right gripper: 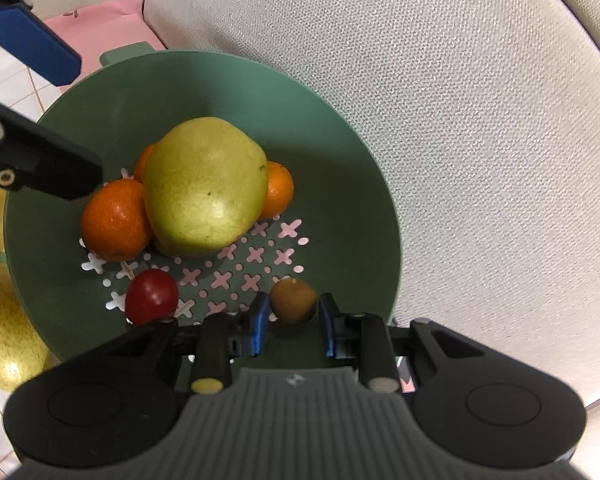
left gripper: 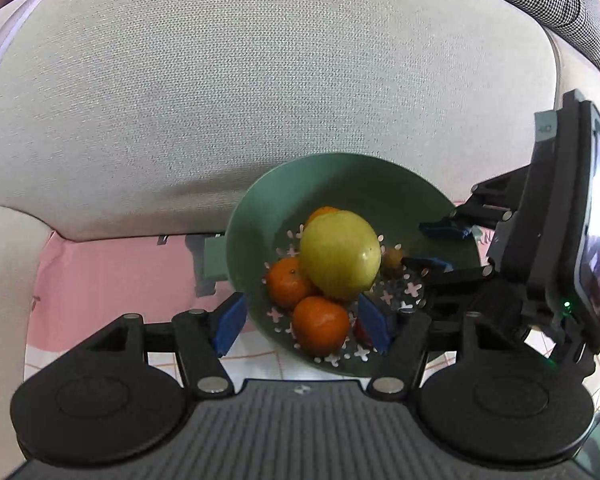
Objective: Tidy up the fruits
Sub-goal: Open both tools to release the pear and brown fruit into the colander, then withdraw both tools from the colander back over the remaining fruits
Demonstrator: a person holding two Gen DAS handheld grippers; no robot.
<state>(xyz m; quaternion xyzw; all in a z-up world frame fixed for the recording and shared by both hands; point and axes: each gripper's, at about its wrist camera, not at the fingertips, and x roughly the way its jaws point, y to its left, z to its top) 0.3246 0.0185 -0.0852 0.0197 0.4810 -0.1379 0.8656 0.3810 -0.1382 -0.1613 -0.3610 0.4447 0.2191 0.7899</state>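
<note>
At the left, the left gripper [left gripper: 302, 322] hangs with its jaws wide and empty over the near rim of the green plastic colander bowl [right gripper: 340, 152], where the big yellow-green pear-like fruit [right gripper: 204, 188] leans on three small orange mandarins [right gripper: 114, 220] and could roll if bumped. Further right, past a small red round fruit [right gripper: 151, 295] (loose on the perforated floor), the right gripper [right gripper: 294, 322] has its jaws nearly shut around a small brown round fruit [right gripper: 293, 300]; so narrow a hold may let it slip back into the bowl
</note>
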